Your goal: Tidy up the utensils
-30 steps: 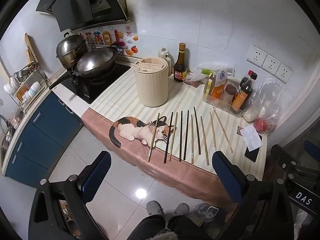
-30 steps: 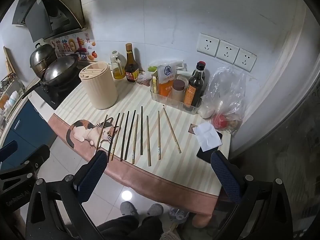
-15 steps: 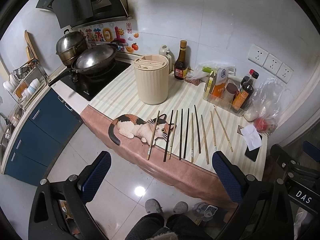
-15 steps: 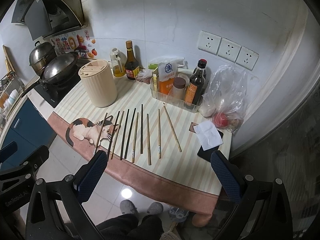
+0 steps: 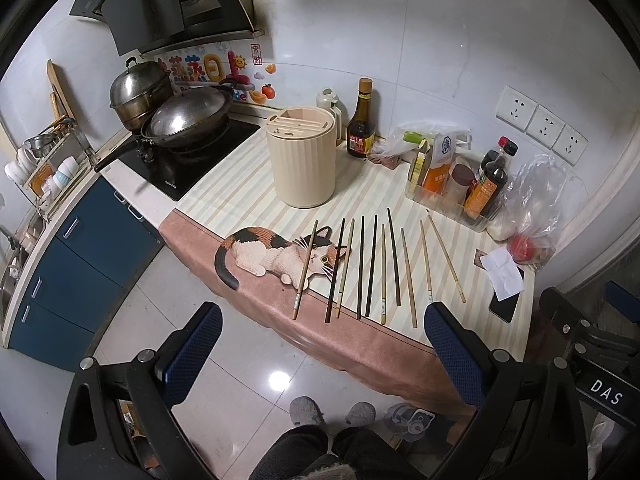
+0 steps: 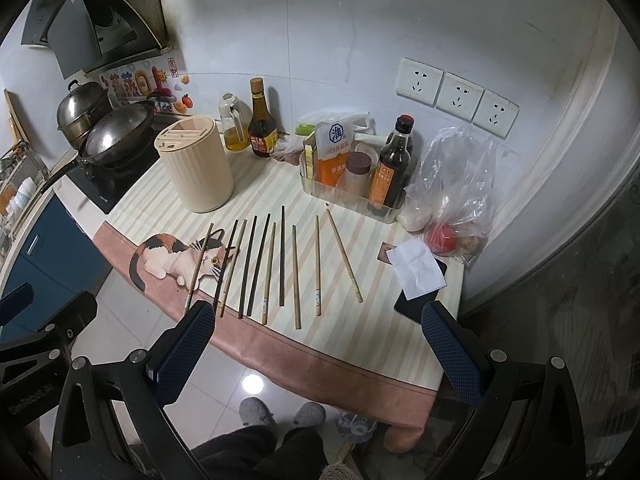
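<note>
Several chopsticks (image 5: pixel 382 266), some dark and some pale wood, lie side by side on the striped counter mat (image 5: pixel 240 196); they also show in the right wrist view (image 6: pixel 282 256). A beige ribbed utensil holder (image 5: pixel 302 160) with a slotted top stands behind them, also in the right wrist view (image 6: pixel 196 168). My left gripper (image 5: pixel 322 354) is open and empty, held in front of the counter edge, short of the chopsticks. My right gripper (image 6: pixel 316 354) is open and empty, also in front of the counter edge.
A wok (image 5: pixel 188 118) and steel pot (image 5: pixel 138 92) sit on the hob at the left. Bottles in a clear tray (image 6: pixel 356 184), a plastic bag (image 6: pixel 456 184), a paper slip (image 6: pixel 418 272) and a phone (image 6: pixel 408 302) lie at the right. A tiled floor and my slippers (image 5: pixel 306 410) lie below.
Both grippers have drifted slightly toward the counter; the chopsticks appear a little nearer. Nothing on the counter has moved.
</note>
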A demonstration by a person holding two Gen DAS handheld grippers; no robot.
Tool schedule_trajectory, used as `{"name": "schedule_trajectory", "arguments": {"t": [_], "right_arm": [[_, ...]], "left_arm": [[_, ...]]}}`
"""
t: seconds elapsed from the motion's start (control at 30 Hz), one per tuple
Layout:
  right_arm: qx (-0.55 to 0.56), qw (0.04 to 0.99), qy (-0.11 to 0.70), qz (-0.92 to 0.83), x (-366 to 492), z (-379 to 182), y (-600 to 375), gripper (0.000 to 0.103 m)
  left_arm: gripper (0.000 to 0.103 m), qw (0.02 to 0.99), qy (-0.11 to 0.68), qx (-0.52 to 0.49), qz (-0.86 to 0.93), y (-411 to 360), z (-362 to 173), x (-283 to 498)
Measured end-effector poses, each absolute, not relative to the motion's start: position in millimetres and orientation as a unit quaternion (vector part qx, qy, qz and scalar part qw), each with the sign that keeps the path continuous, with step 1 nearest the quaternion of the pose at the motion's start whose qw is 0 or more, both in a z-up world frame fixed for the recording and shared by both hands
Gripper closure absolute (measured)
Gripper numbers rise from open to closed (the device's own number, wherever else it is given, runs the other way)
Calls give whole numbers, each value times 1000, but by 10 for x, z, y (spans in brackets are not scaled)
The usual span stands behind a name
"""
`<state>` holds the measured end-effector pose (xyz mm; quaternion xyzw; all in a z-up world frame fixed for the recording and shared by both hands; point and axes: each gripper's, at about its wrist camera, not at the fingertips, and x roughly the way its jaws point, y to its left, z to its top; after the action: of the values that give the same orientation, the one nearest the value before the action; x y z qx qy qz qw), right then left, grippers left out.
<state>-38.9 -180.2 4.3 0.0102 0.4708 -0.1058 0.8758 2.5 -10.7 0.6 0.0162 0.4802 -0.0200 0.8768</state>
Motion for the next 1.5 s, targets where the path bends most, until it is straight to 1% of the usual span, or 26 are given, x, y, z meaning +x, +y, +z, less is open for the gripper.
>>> {"name": "schedule_trajectory", "arguments": {"t": [1.5], "right_arm": [[13, 876, 471, -107, -351, 71, -1819, 0]], "left_arm": [[0, 876, 481, 15, -25, -103, 10, 64]]}}
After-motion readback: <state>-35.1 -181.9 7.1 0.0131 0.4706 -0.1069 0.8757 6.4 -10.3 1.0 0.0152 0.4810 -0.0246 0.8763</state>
